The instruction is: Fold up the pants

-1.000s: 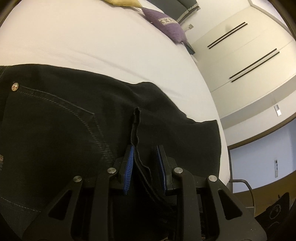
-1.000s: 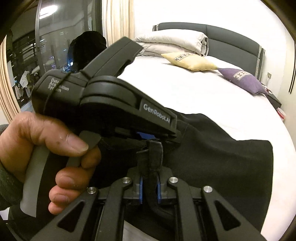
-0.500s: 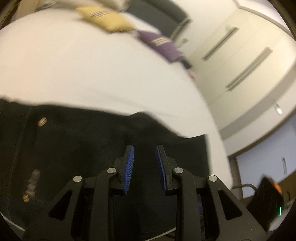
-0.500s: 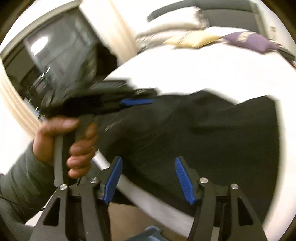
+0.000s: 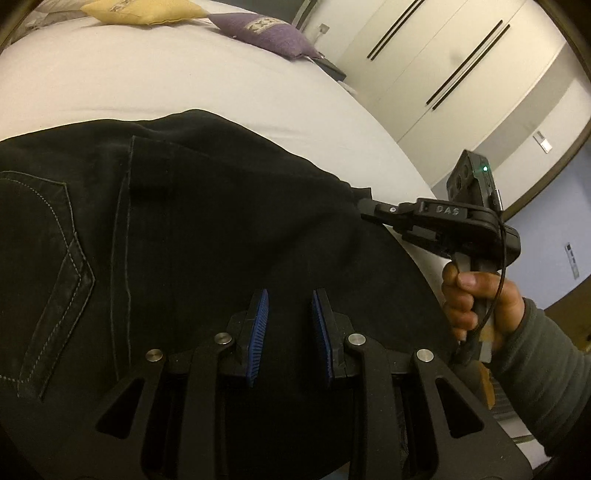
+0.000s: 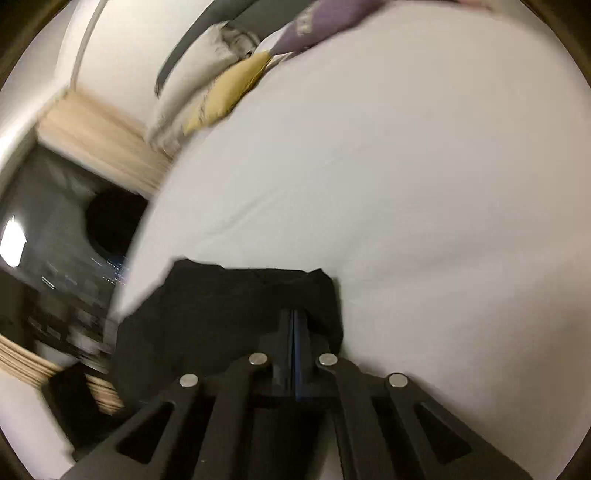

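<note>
- The left gripper (image 5: 288, 325), nearest in its own view, hangs over the black denim pants (image 5: 184, 240); its blue-padded jaws stand narrowly apart with nothing pinched between them, only dark cloth lying below.
- The pants lie spread on the white bed sheet (image 5: 147, 85), close to the near edge of the bed, with a stitched back pocket at the left and a seam running up the middle. They look at least partly doubled over, though how many layers there are cannot be told.
- At the right corner of the cloth, the right gripper (image 5: 365, 208), held by a hand (image 5: 476, 302) in a grey sleeve, reaches the pants' edge; its own blurred view shows the jaws (image 6: 295, 325) fully together, and whether cloth is caught between them cannot be told.
- Judged from this, one fold seems done and another may be starting; squaring up is left.
- Farther off lie a yellow cushion (image 5: 140, 9) and a purple cushion (image 5: 266, 33).
</note>
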A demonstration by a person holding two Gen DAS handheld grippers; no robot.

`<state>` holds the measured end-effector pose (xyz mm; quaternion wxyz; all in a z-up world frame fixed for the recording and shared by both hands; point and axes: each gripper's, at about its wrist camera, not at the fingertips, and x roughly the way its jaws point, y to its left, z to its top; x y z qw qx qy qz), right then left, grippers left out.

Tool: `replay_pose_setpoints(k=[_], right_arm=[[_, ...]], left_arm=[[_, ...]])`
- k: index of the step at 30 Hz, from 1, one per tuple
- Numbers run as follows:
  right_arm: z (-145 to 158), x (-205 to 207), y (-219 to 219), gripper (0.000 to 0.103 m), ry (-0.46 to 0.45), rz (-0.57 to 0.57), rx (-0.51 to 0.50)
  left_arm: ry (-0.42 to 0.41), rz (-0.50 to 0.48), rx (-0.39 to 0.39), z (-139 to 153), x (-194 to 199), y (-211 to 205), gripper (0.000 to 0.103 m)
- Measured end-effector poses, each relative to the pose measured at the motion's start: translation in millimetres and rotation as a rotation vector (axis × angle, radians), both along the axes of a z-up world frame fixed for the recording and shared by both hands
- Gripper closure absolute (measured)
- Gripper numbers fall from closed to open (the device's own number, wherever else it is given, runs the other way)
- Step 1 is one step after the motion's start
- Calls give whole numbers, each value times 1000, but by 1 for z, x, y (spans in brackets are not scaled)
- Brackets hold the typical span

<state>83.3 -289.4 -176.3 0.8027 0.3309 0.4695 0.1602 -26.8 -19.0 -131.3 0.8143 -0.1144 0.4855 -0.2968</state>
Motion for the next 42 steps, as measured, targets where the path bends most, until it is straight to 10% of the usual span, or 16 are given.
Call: replay_pose_setpoints(k=[9, 11, 13, 15, 19, 23, 25, 29, 32, 35, 37, 39, 42], right_arm=[[45, -75, 48, 60, -113, 220, 249], [12, -94, 66, 68, -22, 287, 156], [-2, -109, 53, 103, -79, 229, 110], [-1, -107, 39, 100, -9, 176, 139], [48, -98, 46, 51, -122, 207, 100], [65, -47, 73, 29, -196, 188, 85], [35, -8, 78, 21, -87, 150, 24], [24, 9, 95, 22, -46, 199, -111], [52, -5, 106, 22, -77, 249, 1], [74, -33, 115, 16, -234, 280, 85], [49, -35, 120, 3, -174, 272, -24], [15, -32, 115, 17, -65, 253, -130], [32, -32, 113, 16, -81, 204, -35]], left_arm=[[-36, 29, 15, -5, -21, 27, 79], [-36, 34, 22, -10, -24, 28, 79], [-27, 40, -16, -15, -26, 37, 79], [-28, 42, -26, -14, -30, 41, 79], [-49, 69, -24, -17, -27, 49, 79], [-81, 70, 18, -10, -34, 27, 79], [-76, 84, 23, 4, -40, 28, 79], [-109, 194, 43, 33, -49, 60, 75], [-119, 376, 37, 48, -61, 124, 23], [-121, 558, 24, 61, -76, 193, 21], [-103, 676, -20, 63, -84, 236, 16], [-63, 775, -55, 60, -90, 275, 14], [-24, 827, -113, 48, -96, 305, 14]])
